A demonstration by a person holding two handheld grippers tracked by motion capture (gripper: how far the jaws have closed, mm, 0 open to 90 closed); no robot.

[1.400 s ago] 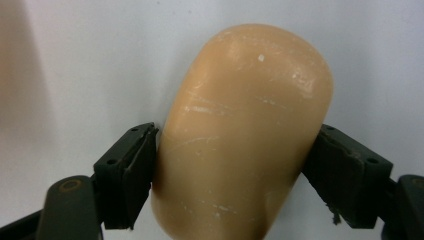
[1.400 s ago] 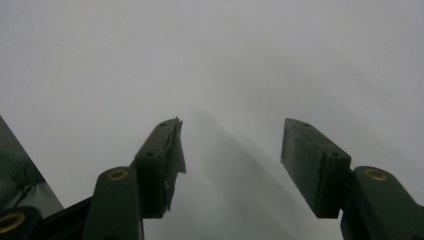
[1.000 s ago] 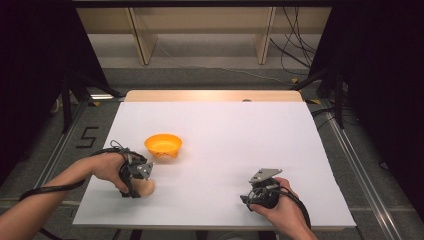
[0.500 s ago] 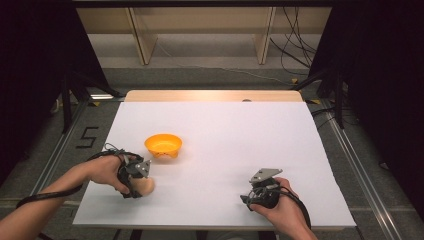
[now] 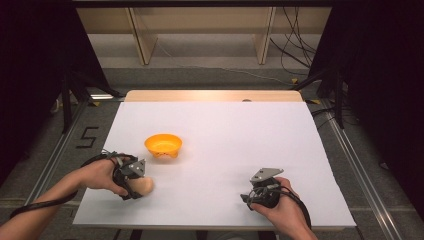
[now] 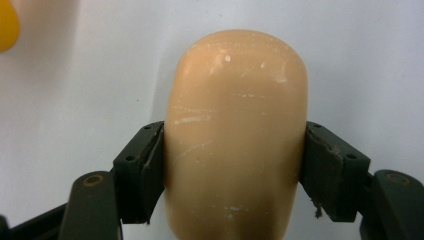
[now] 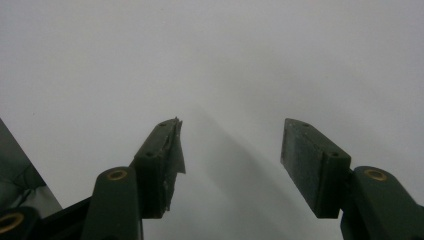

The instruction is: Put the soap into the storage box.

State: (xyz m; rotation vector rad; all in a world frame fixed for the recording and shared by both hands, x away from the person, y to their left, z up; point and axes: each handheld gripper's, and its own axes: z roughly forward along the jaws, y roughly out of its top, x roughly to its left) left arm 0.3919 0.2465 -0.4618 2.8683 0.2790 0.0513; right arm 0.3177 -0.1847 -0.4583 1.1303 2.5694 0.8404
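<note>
From the high view, the left gripper point(image 5: 134, 181) sits near the front left corner of the white table point(image 5: 240, 135), held in the person's left hand point(image 5: 100, 175). A peach-coloured rounded block point(image 5: 143, 186) (it looks like a bar of soap) pokes out from between its jaws and lies low over the table near the front edge. An orange bowl point(image 5: 163, 145) stands just behind it, apart from the block and the gripper. The right gripper point(image 5: 255, 192) is well apart, near the front right of the table, in the right hand point(image 5: 280, 207).

In the left gripper view, both jaws press flat against the two sides of the block point(image 6: 235, 130), clamping it around its middle, with the rounded end sticking out past the pads. A sliver of the bowl point(image 6: 7, 25) shows at the top left corner.

In the right gripper view, the right gripper point(image 7: 230, 150) has its jaws spread wide, with bare white table point(image 7: 210, 60) between them.
</note>
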